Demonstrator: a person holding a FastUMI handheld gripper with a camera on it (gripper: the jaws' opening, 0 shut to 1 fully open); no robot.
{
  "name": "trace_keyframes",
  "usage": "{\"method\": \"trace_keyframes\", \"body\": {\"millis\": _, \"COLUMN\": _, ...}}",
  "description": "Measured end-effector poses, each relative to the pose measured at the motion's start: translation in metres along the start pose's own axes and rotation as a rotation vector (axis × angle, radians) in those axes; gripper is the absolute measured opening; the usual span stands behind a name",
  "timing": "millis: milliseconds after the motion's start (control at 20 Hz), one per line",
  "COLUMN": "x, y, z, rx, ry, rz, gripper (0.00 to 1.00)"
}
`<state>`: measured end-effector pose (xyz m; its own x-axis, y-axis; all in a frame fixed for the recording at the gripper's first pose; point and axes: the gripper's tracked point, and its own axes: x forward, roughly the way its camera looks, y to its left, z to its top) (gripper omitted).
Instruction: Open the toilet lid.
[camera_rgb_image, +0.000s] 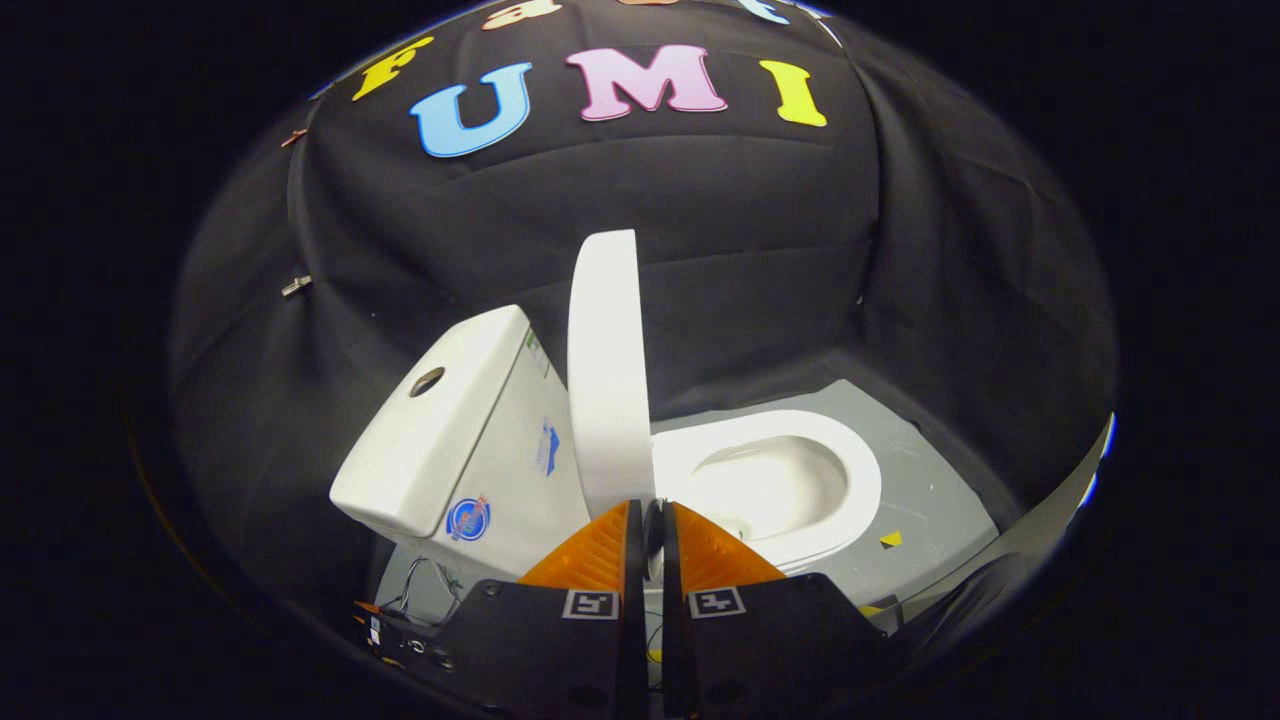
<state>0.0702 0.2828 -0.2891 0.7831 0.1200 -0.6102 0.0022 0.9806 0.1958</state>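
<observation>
Now upright oval lid (605, 370) (glossy), tongs (648, 515) near-closed.

Black cloth (720, 250) drapes behind; a grey floor (930, 490) carries a small yellow scrap (890, 539) (tape, perhaps), and loose wires (415, 590) lie nearby.

white toilet lid (605, 370), white tank (440, 420), grey floor (930, 490)

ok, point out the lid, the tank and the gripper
toilet lid (605, 370): gripper view, broad face of the raised lid
tank (440, 420): gripper view, top cover
gripper (649, 520): gripper view, between fingertips, closed on the lid's edge
</observation>
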Motion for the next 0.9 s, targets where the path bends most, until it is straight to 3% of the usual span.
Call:
{"method": "trace_keyframes", "body": {"millis": 600, "x": 0.004, "y": 0.090, "z": -0.018, "rx": -0.179, "ry": -0.031, "rz": 0.033, "gripper": 0.16}}
{"method": "trace_keyframes", "body": {"millis": 900, "x": 0.005, "y": 0.103, "z": -0.024, "rx": -0.245, "ry": -0.037, "rz": 0.015, "gripper": 0.16}}
